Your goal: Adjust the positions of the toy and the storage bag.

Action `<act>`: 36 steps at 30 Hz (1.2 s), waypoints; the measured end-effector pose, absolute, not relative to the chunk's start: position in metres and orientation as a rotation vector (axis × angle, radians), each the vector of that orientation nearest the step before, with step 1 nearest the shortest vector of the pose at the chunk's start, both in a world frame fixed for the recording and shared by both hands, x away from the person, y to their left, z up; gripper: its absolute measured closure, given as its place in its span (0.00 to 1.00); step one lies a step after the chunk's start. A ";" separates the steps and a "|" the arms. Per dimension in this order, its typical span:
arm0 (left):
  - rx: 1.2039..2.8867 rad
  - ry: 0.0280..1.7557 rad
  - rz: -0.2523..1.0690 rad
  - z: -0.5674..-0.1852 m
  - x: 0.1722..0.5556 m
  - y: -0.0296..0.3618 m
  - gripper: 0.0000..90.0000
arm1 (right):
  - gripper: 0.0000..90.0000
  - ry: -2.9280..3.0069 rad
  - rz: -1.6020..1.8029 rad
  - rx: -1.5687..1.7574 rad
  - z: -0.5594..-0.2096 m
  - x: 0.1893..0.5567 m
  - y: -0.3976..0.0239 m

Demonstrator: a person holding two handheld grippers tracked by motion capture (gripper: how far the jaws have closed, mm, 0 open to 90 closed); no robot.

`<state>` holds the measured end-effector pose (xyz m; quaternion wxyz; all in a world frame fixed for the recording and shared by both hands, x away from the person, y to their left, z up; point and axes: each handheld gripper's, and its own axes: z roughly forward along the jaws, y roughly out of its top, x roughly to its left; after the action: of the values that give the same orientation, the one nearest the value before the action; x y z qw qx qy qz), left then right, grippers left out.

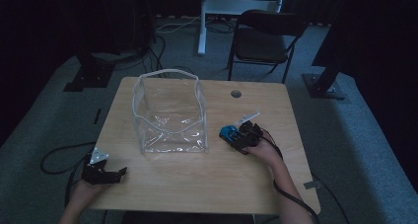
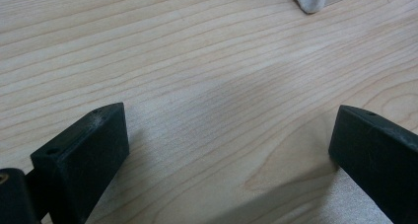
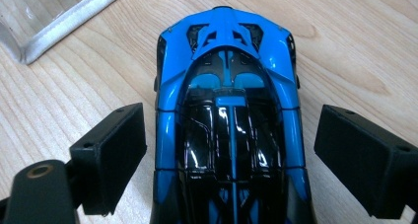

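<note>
At the near left corner of the light wooden table (image 1: 197, 179), the left gripper (image 1: 118, 173) lies low in the person's left hand (image 1: 84, 192). In the left gripper view its two black jaws stand wide apart with only bare wood grain between them, holding nothing, and a white-edged corner of the bag shows at the top.

Further in, on the right half of the table, the right gripper (image 3: 229, 135) sits over a small blue and black toy sports car (image 3: 229, 105). In the right gripper view its jaws stand open on either side of the car's body, the left jaw just beside the blue flank, the right jaw clearly apart from it; the car rests on the wood, not clamped.

Beyond and to the left, just beside the car, a clear plastic bag with white piping (image 1: 170, 110) stands upright and open-topped at the table's middle.

Behind the table stands a dark folding chair (image 1: 263, 39) on the grey floor.
</note>
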<state>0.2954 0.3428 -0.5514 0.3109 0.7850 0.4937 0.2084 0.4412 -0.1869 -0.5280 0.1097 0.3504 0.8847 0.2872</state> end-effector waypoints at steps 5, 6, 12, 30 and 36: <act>2.072 1.303 0.551 -0.551 0.295 0.343 0.02 | 0.13 2.616 0.812 1.025 -0.531 0.443 -0.183; 2.073 1.303 0.550 -0.551 0.295 0.343 0.02 | 0.14 2.621 0.804 1.020 -0.532 0.444 -0.183; 2.073 1.303 0.550 -0.551 0.295 0.343 0.03 | 0.15 2.638 0.784 1.003 -0.535 0.444 -0.180; 2.071 1.305 0.551 -0.551 0.295 0.343 0.03 | 0.28 2.666 0.754 1.000 -0.530 0.446 -0.181; 2.071 1.305 0.551 -0.551 0.295 0.343 0.02 | 0.28 2.681 0.756 0.987 -0.530 0.443 -0.185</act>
<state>0.2953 0.3427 -0.5514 0.3109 0.7845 0.4942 0.2088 0.4426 -0.1851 -0.5296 0.0928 0.3325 0.9033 0.2548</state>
